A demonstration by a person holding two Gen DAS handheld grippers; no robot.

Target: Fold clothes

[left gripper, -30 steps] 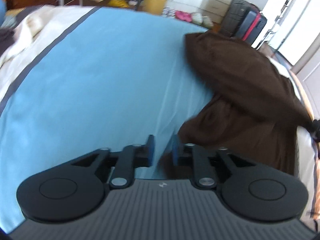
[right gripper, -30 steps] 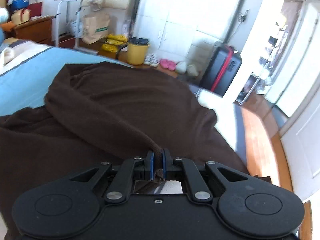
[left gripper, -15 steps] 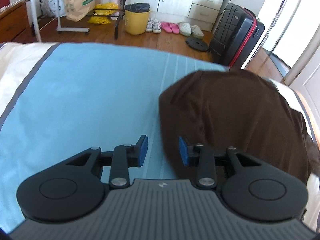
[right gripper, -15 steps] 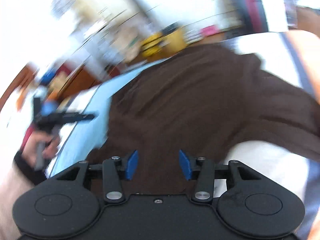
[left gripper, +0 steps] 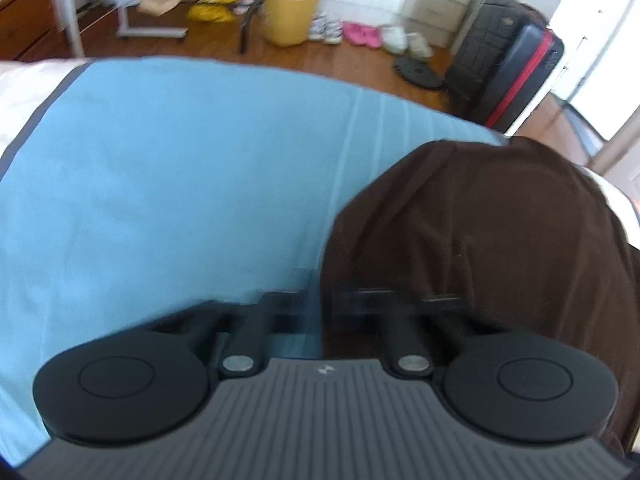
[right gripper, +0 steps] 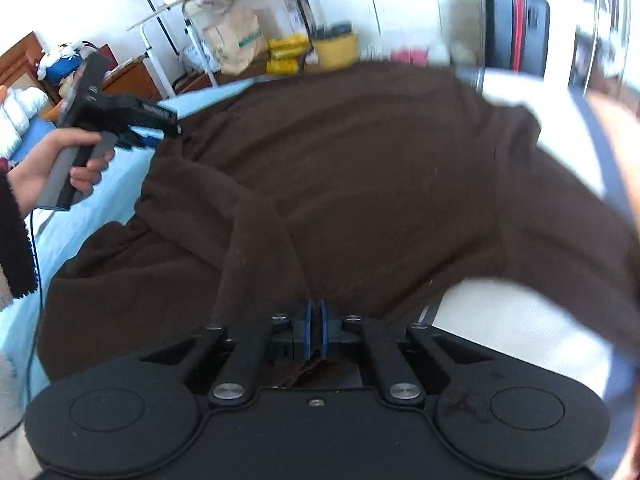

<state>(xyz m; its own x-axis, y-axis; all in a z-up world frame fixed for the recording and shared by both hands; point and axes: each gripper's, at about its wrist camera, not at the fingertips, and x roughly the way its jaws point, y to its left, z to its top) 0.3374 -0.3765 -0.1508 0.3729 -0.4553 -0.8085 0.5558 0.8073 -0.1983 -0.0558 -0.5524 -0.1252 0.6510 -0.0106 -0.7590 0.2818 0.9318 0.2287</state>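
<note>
Folding: barely begun; brown garment (right gripper: 360,184) lay rumpled on the bed (left gripper: 180,180).
Right claw (right gripper: 314,320): clamped on a near fold.
Left claw (left gripper: 320,308): just closed at its left edge.

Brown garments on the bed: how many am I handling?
1. A single brown garment spreads across the blue sheet; the right gripper pinches its near edge. More could lie beneath it, hidden.

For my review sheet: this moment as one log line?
fold clothes | right gripper shut on brown garment | left gripper shut at its edge | blue bedspread
</note>
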